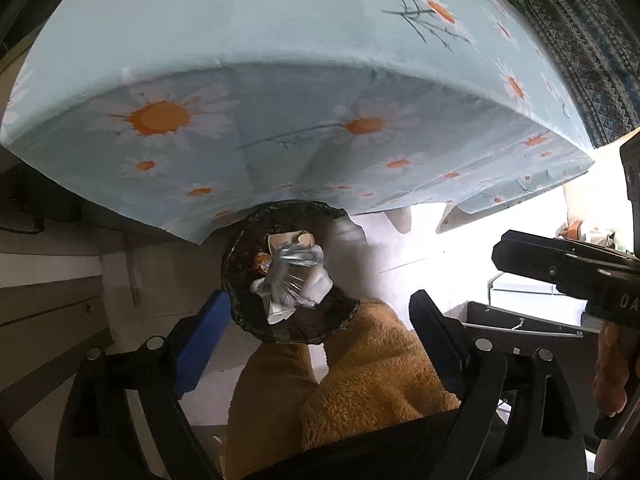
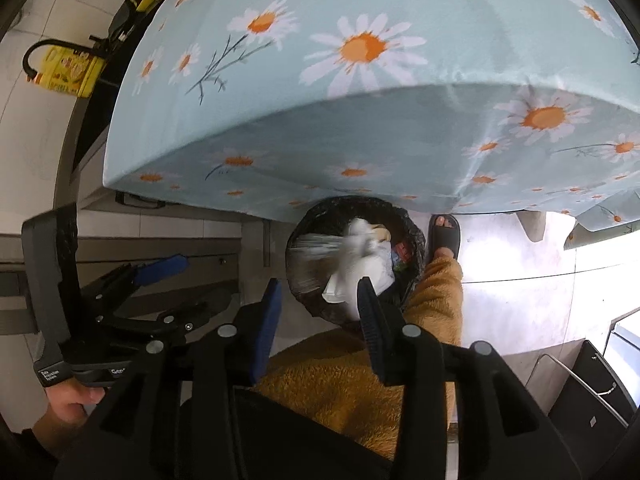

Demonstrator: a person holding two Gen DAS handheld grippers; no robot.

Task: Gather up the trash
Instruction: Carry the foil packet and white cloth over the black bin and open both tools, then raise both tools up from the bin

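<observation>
My two claws hang over the bin (image 1: 288, 276), which stands on the floor just under the hanging edge of the daisy tablecloth (image 1: 280, 40). My left claw (image 1: 316, 320) is spread wide with nothing between its fingers. My right claw (image 2: 320, 308) is parted only a little, and a white crumpled paper (image 2: 352, 280) sits right at its fingertips; I cannot tell whether the pads touch it, though it looks let go, not pinched.

What could go wrong, as I judge it: the bin is narrow and the cloth edge overlaps its far rim, so a light scrap let go off-centre could catch the rim or the cloth and land on the floor beside the bin. If the paper is caught on my right finger, it could come away from the bin with that claw when I lift. My leg in the fuzzy orange trousers (image 1: 360, 380) presses close to the near side of the bin, and a knock there could tip it.

The trash in the bin looks light and loose: a clear crinkled plastic wrapper (image 1: 294, 268) blurred above the opening, white crumpled paper (image 1: 320, 286) around it, a beige scrap and a bit of orange wrapper deeper inside against the black liner.
</observation>
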